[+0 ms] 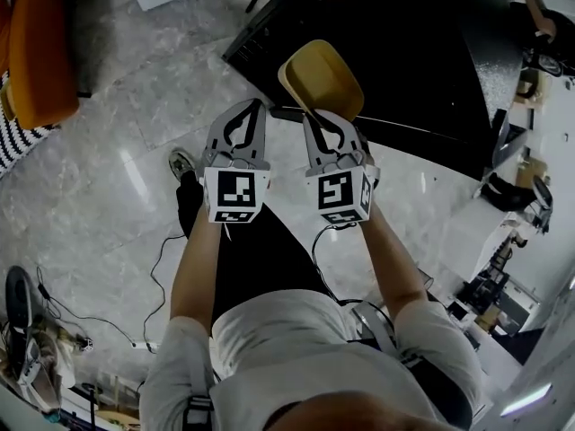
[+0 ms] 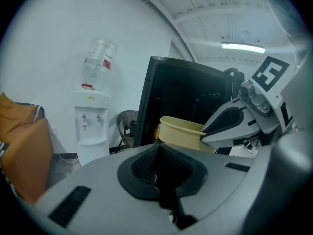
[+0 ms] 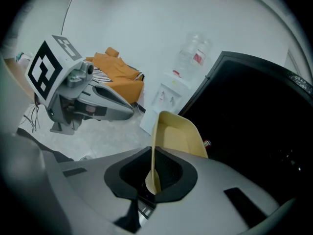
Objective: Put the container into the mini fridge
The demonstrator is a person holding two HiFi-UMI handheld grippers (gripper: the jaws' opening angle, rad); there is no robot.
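- The right gripper (image 3: 152,153) has its jaws closed down on the thin side wall of the yellow container (image 3: 180,137), gripping it at the rim.
- The container sticks out ahead of those jaws, clear of the floor, with its open side turned away from the left gripper (image 2: 159,148).
- The left gripper has its jaws pressed together with nothing between them. It hangs just beside the right gripper and does not touch the container.
- The black fridge (image 1: 404,43) stands just ahead of both grippers, beyond the container.
- A water dispenser (image 2: 93,126) stands ahead of the left gripper, left of the fridge.
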